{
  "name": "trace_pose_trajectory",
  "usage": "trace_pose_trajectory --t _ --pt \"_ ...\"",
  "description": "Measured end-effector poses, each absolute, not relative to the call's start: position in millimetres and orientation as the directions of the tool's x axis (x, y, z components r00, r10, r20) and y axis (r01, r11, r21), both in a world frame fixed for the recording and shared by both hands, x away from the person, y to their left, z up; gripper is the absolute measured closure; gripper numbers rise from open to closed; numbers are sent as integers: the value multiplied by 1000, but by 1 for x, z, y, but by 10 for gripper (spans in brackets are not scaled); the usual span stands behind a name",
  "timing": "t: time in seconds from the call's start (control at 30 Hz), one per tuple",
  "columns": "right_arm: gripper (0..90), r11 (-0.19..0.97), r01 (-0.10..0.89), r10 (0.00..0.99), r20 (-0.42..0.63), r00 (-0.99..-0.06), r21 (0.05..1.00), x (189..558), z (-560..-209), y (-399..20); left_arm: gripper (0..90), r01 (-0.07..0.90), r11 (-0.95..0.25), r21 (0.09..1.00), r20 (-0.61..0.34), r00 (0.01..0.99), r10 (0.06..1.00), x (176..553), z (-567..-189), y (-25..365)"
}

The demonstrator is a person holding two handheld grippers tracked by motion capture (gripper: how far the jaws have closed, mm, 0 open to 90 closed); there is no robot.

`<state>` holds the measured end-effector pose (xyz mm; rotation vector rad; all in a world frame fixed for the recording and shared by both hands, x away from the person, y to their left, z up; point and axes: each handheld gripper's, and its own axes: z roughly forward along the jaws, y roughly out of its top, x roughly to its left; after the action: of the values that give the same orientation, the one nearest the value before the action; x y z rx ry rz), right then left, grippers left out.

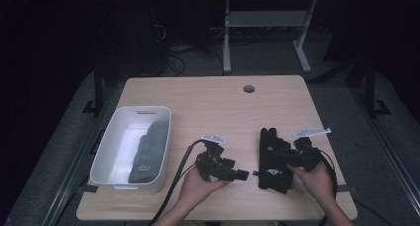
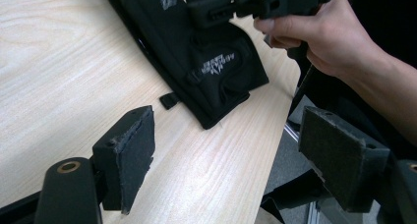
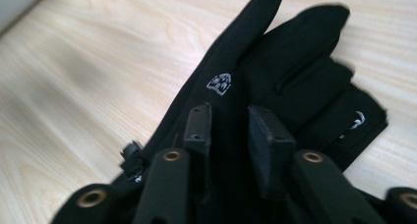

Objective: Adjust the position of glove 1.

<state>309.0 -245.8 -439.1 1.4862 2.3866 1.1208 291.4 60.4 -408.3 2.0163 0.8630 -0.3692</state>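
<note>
Dark floor and metal stands surround a pale wooden desk (image 1: pixel 213 102) in the high view. A white bin (image 1: pixel 130 147) at centre left holds a grey folded cloth (image 1: pixel 148 156). A black glove (image 1: pixel 271 159) lies flat at lower right of centre, fingers toward the top of the frame. The right claw (image 1: pixel 283 155) sits over the glove; the left claw (image 1: pixel 241 175) waits just left of it.

From the left gripper view, the left claw (image 2: pixel 223 150) stands wide open and empty over bare wood, the glove's cuff (image 2: pixel 216 81) above it.

From the right gripper view, the right claw (image 3: pixel 230 135) is partly open over the glove's palm (image 3: pixel 255 86), pads not visibly pinching the fabric. Lowering it squarely and gathering both layers near the glove's middle before closing should give a grip that won't slip.
</note>
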Motion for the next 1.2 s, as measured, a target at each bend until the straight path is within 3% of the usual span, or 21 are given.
trace_pose_trajectory --t 0.1,0.2,0.4,0.83,1.0,1.1,1.2 --pt "601 253 724 816 260 -516 642 308 -439 -247 215 697 -369 615 -548 714 436 292 -411 61" --pt "600 236 713 818 261 -512 660 305 -434 -254 215 702 -369 609 -552 710 438 292 -414 59" --pt "773 250 722 812 267 -519 645 296 -440 -267 217 711 -378 593 -560 702 441 292 -421 54" --pt "767 240 734 773 332 -541 636 287 -455 -255 235 738 -401 543 -572 675 466 297 -442 40" --pt "702 246 733 745 361 -561 634 285 -456 -244 238 746 -418 518 -571 666 480 298 -449 36" --pt "550 265 726 737 352 -577 635 287 -453 -238 257 744 -445 499 -562 668 487 300 -455 33" --pt "463 258 713 756 323 -570 652 290 -446 -240 270 751 -437 496 -562 661 497 302 -459 31"
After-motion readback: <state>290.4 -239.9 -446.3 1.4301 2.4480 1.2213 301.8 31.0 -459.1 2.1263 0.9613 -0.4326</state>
